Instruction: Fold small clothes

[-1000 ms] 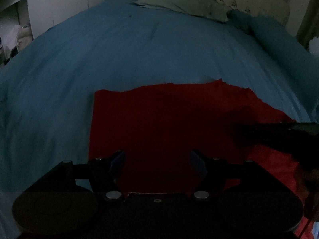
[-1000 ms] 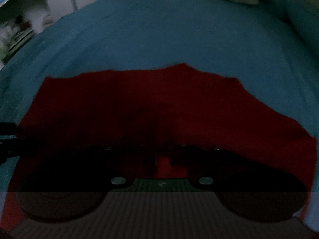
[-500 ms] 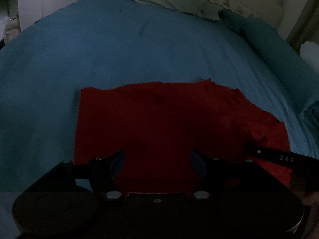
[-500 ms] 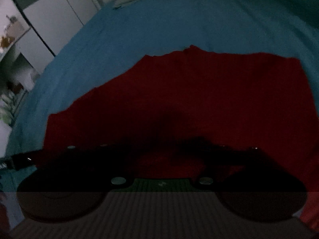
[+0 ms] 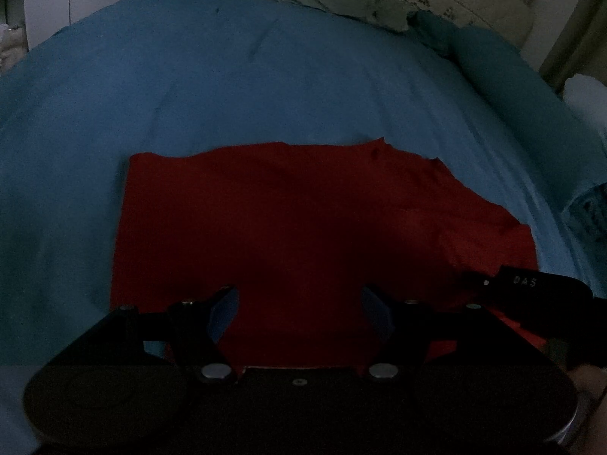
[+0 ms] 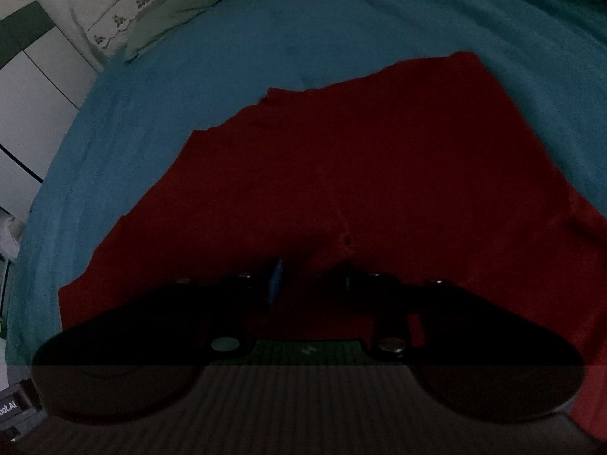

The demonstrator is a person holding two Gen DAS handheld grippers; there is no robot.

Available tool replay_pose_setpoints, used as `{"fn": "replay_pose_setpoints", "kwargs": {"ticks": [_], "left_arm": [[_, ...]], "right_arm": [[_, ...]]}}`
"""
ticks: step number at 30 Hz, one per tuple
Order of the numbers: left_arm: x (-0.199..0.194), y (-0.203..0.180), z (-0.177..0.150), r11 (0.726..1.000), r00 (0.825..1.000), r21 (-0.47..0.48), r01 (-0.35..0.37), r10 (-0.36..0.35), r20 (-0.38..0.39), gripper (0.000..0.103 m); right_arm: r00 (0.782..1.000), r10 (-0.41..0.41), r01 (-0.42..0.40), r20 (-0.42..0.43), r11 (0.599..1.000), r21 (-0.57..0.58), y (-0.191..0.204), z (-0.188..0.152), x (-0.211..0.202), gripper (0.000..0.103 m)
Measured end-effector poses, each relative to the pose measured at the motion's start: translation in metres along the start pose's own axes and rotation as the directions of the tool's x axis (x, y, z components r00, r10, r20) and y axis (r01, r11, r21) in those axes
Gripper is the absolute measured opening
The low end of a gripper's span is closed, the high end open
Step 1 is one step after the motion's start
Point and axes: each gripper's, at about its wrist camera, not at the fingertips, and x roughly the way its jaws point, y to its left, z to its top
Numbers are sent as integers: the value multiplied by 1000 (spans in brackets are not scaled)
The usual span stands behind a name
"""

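The red garment (image 5: 303,227) lies flat on the blue bed (image 5: 227,94). The left claw (image 5: 299,299) hangs released over its near edge. The right claw (image 6: 311,280), at three o'clock, has just been closing, with red cloth between its fingers; whether they pinch it I cannot tell. A good fold likely needs both corners pinched evenly.

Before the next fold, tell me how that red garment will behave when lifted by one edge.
Probably floppy: the red garment lies flat on the blue bedspread with wavy, uneven edges. Likely light, since it barely dents the bedding. It may drag rather than slide, cloth against cloth.
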Motion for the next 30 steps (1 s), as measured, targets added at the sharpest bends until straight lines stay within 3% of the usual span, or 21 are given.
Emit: {"fn": "replay_pose_setpoints", "kwargs": {"ticks": [4, 7, 12, 15, 17, 24, 28, 30], "left_arm": [[-1, 0, -2, 1000, 1000, 4, -5, 5, 2, 76], [-3, -2, -4, 1000, 1000, 9, -15, 15, 3, 76], [-6, -4, -9, 1000, 1000, 16, -24, 24, 9, 76], [-5, -5, -13, 1000, 1000, 20, -24, 24, 2, 76], [-2, -6, -15, 999, 1000, 27, -23, 23, -2, 76], [17, -1, -14, 999, 999, 33, -34, 34, -12, 76], [26, 5, -7, 998, 998, 13, -61, 61, -23, 75], [29, 8, -6, 996, 996, 5, -86, 86, -29, 75]], "right_arm": [[1000, 10, -10, 6, 1000, 10, -4, 5, 1, 46], [1000, 11, -11, 17, 1000, 16, -3, 13, 0, 21], [984, 86, -87, 156, 996, -4, 4, 43, -47, 21], [964, 67, -60, 258, 998, -32, -7, 62, -81, 21], [955, 1, 11, 296, 999, -39, -27, 68, -90, 21], [984, -100, 105, 146, 994, -28, -92, 47, -37, 21], [977, -82, 85, 197, 996, -11, -95, 49, -49, 21], [972, -109, 121, 207, 991, -48, -95, 51, -51, 21]]}}
